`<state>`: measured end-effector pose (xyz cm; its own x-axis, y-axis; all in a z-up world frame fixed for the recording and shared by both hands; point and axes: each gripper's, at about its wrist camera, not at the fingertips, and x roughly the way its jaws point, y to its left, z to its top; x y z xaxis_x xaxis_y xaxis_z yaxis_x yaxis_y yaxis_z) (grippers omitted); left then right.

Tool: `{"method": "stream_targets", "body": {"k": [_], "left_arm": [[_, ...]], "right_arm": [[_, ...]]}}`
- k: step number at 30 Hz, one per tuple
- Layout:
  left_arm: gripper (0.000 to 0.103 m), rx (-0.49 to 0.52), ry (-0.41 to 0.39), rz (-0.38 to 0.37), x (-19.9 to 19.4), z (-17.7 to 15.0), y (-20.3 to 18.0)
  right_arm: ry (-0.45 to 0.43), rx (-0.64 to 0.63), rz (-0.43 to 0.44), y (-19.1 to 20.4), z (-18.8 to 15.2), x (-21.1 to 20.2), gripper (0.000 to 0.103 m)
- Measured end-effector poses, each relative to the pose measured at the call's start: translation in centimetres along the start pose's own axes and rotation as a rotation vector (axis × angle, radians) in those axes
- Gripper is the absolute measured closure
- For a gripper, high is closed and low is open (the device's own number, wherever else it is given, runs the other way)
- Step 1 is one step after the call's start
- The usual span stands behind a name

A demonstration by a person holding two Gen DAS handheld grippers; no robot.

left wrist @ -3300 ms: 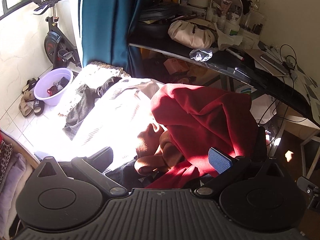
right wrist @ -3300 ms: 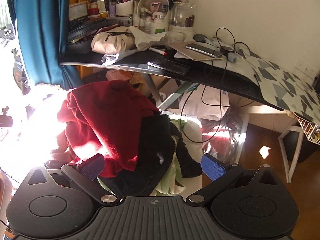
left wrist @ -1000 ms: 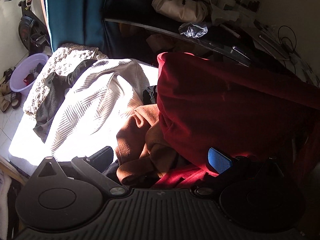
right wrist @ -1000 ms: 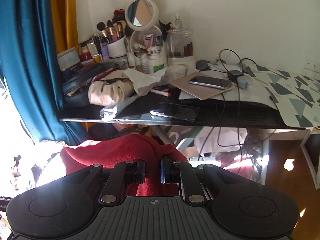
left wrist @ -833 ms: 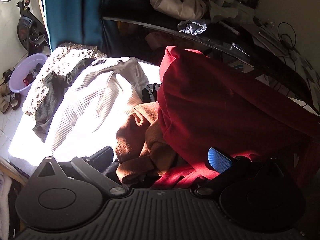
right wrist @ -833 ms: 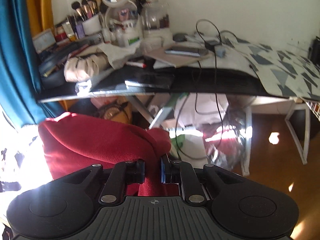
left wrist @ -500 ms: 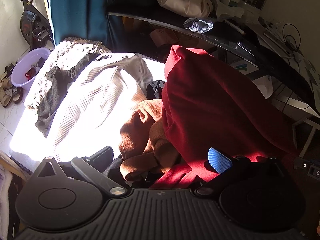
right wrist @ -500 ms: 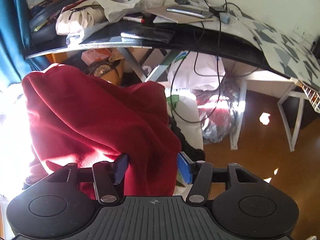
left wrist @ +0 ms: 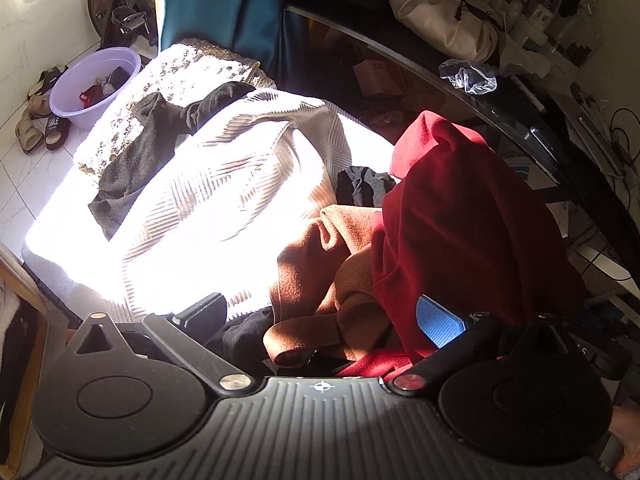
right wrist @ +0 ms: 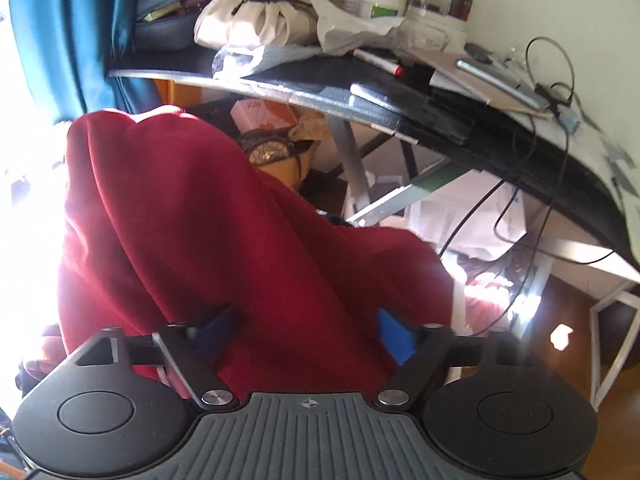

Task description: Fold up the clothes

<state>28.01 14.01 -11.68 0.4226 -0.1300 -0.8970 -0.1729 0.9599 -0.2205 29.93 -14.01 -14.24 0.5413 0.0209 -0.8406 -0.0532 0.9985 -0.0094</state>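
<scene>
Red garment (right wrist: 224,240) | heaped on the clothes pile, 1 o'clock of white knit (left wrist: 224,200) | right tongs (right wrist: 306,330) part-open, just been closing, cloth bunched between, grip unsure; left tongs (left wrist: 320,312) wide, empty | advice: pinch one edge only; lift clear; spread flat.

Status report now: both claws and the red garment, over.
Left claw open over pile. Right claw open astride red fleece garment, jaws just closing. Brown garment alongside.

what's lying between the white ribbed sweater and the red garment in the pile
In the left wrist view, a crumpled brown garment lies between the white ribbed sweater and the red garment, with a bit of black cloth above it.
</scene>
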Motion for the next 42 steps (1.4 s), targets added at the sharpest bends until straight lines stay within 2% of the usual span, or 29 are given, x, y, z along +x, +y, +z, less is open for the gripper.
{"method": "stream_targets", "body": {"k": [1, 2, 3, 5, 9, 15, 20, 23, 26, 28, 30, 31, 37, 40, 42], "left_arm": [[0.0, 0.0, -0.014, 0.003, -0.2, 0.3, 0.1], [0.0, -0.002, -0.023, -0.002, -0.3, 0.6, 0.2], [0.0, -0.009, -0.028, -0.013, -0.3, 0.9, 0.2], [0.0, -0.03, -0.027, -0.033, -0.1, 1.5, 0.2], [0.0, -0.063, -0.004, -0.067, 1.2, 2.3, -1.0], [0.0, 0.025, 0.025, -0.101, 3.2, 2.6, -5.8], [0.0, 0.127, 0.049, -0.125, 5.2, 2.5, -10.5], [0.0, 0.17, 0.085, -0.113, 7.0, 2.2, -12.4], [0.0, 0.145, 0.145, -0.066, 8.9, 1.4, -12.4], [0.0, 0.107, 0.165, -0.076, 9.4, 0.7, -11.5], [0.0, 0.106, 0.174, -0.069, 9.6, 0.0, -10.6], [0.0, 0.108, 0.179, -0.063, 9.6, -0.4, -10.2], [0.0, 0.078, 0.205, -0.043, 9.9, -1.5, -7.8], [0.0, 0.08, 0.199, -0.035, 9.8, -1.7, -7.5], [0.0, 0.094, 0.19, -0.03, 9.5, -1.9, -7.6]], "right_arm": [[0.008, 0.02, 0.038, -0.3, -0.2, -0.2, 0.09], [0.004, 0.02, 0.054, -0.4, -0.7, -0.7, 0.096], [-0.008, -0.001, 0.062, -0.4, -1.3, -1.4, 0.098], [-0.027, -0.035, 0.083, -0.3, -2.6, -2.6, 0.099], [0.036, -0.059, 0.166, -0.3, -6.0, -4.3, 0.099], [0.161, -0.058, 0.262, -0.4, -10.5, -4.6, 0.099], [0.207, -0.042, 0.267, -0.7, -12.8, -4.0, 0.099], [0.218, -0.021, 0.276, -1.3, -13.1, -3.7, 0.099], [0.233, -0.029, 0.261, -1.6, -13.2, -3.3, 0.098], [0.246, -0.033, 0.253, -1.7, -13.1, -3.2, 0.093], [0.243, -0.017, 0.24, -2.3, -13.0, -3.3, 0.078], [0.238, -0.003, 0.238, -2.7, -13.1, -3.3, 0.075], [0.236, 0.059, 0.235, -4.6, -12.3, -3.7, 0.066], [0.213, 0.049, 0.232, -5.0, -11.1, -4.5, 0.059], [0.188, 0.046, 0.236, -5.2, -10.1, -5.0, 0.05]]}}
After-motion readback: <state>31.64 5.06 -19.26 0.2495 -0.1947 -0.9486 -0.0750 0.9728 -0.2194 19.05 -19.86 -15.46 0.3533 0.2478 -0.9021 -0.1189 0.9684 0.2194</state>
